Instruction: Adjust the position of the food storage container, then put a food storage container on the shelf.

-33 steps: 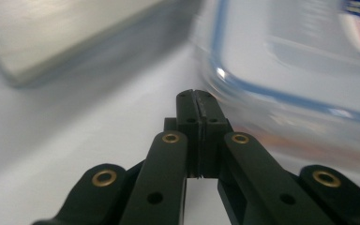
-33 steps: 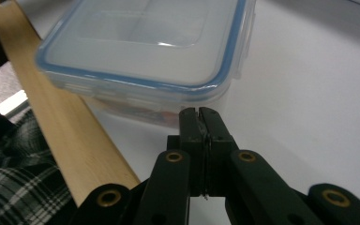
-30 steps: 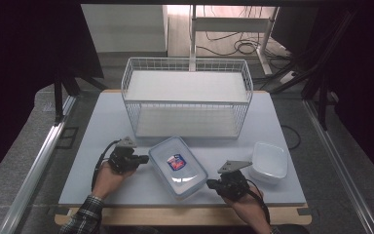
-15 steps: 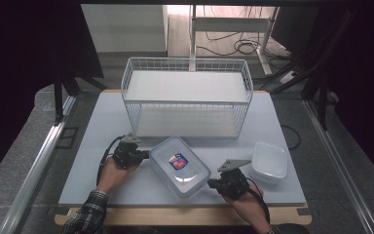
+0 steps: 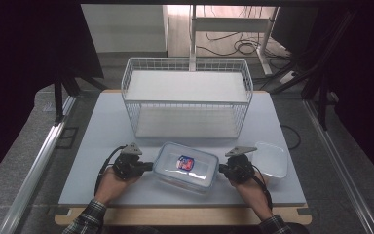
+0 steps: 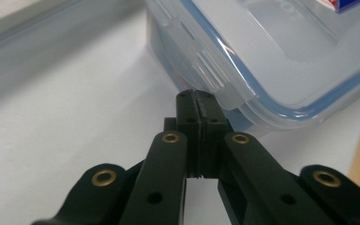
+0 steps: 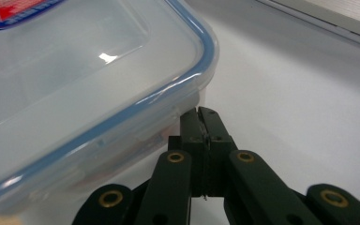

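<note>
The clear lidded container [image 5: 186, 167] lies on the surface [image 5: 102, 131] before the wire basket [image 5: 187, 97]; my left gripper [image 6: 200, 105] and right gripper [image 7: 201, 119], both clenched empty, press its ends; it looks light, stiff, slippery, so I'd grip the latch flaps.

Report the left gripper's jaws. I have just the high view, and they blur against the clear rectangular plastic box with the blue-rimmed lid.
Observer: The left gripper is shut. Its tips are against a clear latch flap on the end of the clear rectangular plastic box with the blue-rimmed lid. I cannot tell whether it pinches the flap.
Operator: Now give me the right one.
Observer: The right gripper is shut as well, with its tips just under the lid's rim beside a rounded corner of the box.
</note>
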Tool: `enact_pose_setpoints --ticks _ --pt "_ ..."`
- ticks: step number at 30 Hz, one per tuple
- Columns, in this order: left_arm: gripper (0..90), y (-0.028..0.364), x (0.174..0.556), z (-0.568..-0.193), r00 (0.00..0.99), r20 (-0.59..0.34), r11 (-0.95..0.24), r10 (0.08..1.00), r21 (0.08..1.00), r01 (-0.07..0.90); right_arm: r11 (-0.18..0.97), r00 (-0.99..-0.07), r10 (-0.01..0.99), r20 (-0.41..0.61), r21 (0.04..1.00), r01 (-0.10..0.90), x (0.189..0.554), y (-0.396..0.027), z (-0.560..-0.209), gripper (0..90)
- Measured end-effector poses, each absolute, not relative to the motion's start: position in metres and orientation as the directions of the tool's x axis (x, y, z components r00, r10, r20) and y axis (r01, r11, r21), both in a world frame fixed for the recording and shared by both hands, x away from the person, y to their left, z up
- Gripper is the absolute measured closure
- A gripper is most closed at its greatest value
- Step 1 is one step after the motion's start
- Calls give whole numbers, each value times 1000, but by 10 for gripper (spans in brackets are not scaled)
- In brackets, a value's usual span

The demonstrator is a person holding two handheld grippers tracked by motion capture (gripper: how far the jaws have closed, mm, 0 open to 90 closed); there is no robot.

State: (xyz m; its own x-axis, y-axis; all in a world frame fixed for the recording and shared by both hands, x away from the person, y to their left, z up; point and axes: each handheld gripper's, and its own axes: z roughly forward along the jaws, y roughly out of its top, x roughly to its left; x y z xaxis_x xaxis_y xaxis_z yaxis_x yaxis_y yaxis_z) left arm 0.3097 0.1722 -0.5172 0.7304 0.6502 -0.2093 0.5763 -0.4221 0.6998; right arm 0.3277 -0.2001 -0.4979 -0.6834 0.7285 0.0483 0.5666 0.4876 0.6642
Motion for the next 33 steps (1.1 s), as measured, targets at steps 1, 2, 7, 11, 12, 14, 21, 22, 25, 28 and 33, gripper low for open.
enact_pose_setpoints --ticks 1,2,7,11,12,14,21,22,25,28,33 --pt "900 172 310 -517 730 -209 -422 650 700 576 488 -683 728 48 664 567 328 -200 -498 890" --pt "900 171 303 -516 726 -211 -420 654 697 581 497 -685 727 39 660 564 332 -197 -499 890" --pt "900 170 291 -516 704 -208 -402 679 697 594 503 -688 726 27 661 556 342 -191 -500 890" --pt "845 170 286 -515 698 -196 -401 689 700 592 508 -686 727 17 659 555 351 -186 -500 888" --pt "800 171 285 -514 687 -189 -392 701 703 593 523 -691 723 -10 662 537 350 -187 -499 855" --pt "683 177 282 -511 640 -150 -370 754 707 602 540 -691 721 -52 667 513 346 -190 -493 772" --pt "265 182 283 -514 600 -81 -382 796 701 602 546 -700 710 -82 692 472 334 -207 -477 491" --pt "153 184 284 -513 592 -86 -371 801 705 604 536 -700 710 -78 705 465 332 -212 -474 422" --pt "56 193 284 -508 558 -141 -294 818 730 617 505 -702 710 -54 734 454 330 -219 -470 296" --pt "53 198 283 -505 562 -160 -274 812 745 608 481 -706 708 -27 750 454 328 -222 -470 235" --pt "108 204 283 -502 580 -201 -243 790 765 596 451 -731 682 23 774 445 324 -221 -469 143"
